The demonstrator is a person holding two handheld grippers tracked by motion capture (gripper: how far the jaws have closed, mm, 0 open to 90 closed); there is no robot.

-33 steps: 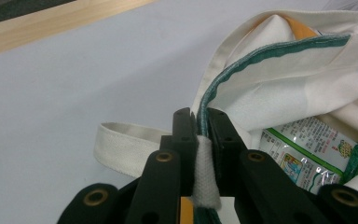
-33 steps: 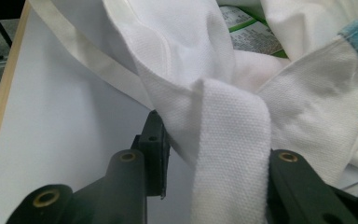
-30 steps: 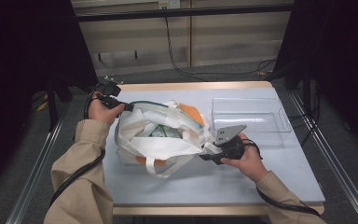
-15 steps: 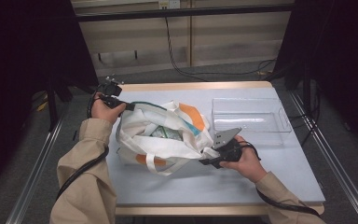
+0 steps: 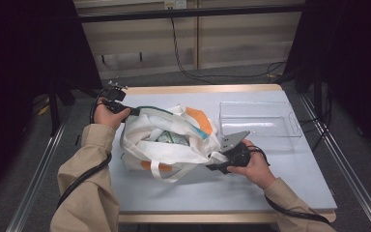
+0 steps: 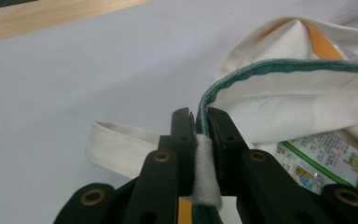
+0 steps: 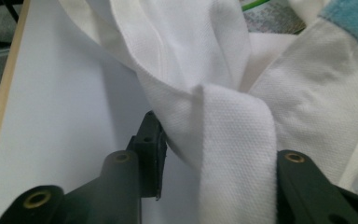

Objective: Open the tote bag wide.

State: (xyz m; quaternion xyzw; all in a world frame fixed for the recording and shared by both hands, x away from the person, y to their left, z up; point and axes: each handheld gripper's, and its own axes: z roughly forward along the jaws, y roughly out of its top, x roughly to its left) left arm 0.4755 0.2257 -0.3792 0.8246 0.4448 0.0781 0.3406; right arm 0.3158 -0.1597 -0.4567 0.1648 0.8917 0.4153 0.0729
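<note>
A pale blue table lies under me. My right gripper has just been opening, its jaws slack around the bag's strap. The cloth bag lies mid-table. My left gripper pinches its green-edged rim. Beyond sits a clear tray.

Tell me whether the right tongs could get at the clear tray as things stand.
Probably yes: the clear tray lies just beyond the right tongs, nothing between them, but the bag strap draped between their jaws must drop first.
</note>
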